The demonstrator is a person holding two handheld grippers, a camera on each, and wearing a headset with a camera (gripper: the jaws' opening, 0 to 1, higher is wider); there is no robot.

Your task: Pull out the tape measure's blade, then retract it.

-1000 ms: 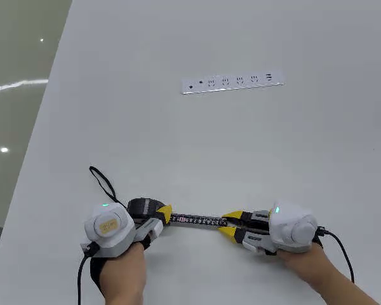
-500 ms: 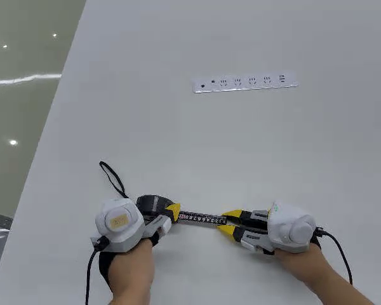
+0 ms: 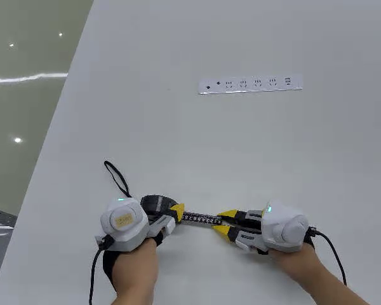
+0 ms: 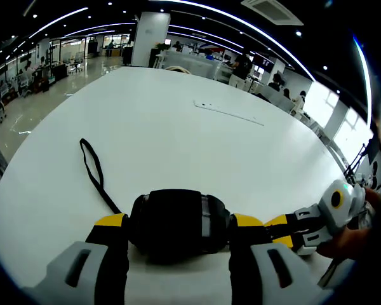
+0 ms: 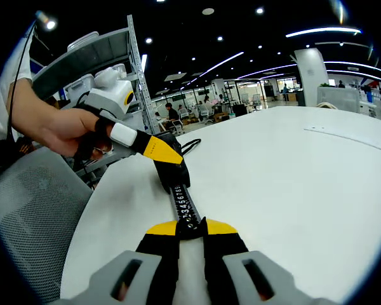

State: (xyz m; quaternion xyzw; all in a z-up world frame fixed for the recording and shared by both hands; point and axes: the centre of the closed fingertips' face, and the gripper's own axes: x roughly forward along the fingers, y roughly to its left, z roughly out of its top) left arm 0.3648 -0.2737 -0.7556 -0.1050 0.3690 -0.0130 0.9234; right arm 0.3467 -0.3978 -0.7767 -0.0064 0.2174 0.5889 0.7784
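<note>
Furthest left, we see a black wrist strap (image 3: 116, 178) lying loose on the white table (image 3: 241, 146). It leads to the tape measure (image 3: 153, 204), which sits near the table's near edge. Our left gripper (image 3: 167, 219) is clamped on its black case, one yellow-tipped jaw on each side, and the gripper's body covers part of the case in the head view. The blade (image 3: 200, 219) runs a short way rightward. Our right gripper (image 3: 225, 222) is closed on its end, hiding the tip. Our left hand (image 3: 133, 267) and right hand (image 3: 292, 260) hold the grippers low, facing each other. A power strip (image 3: 250, 84) lies well apart, farther back.
</note>
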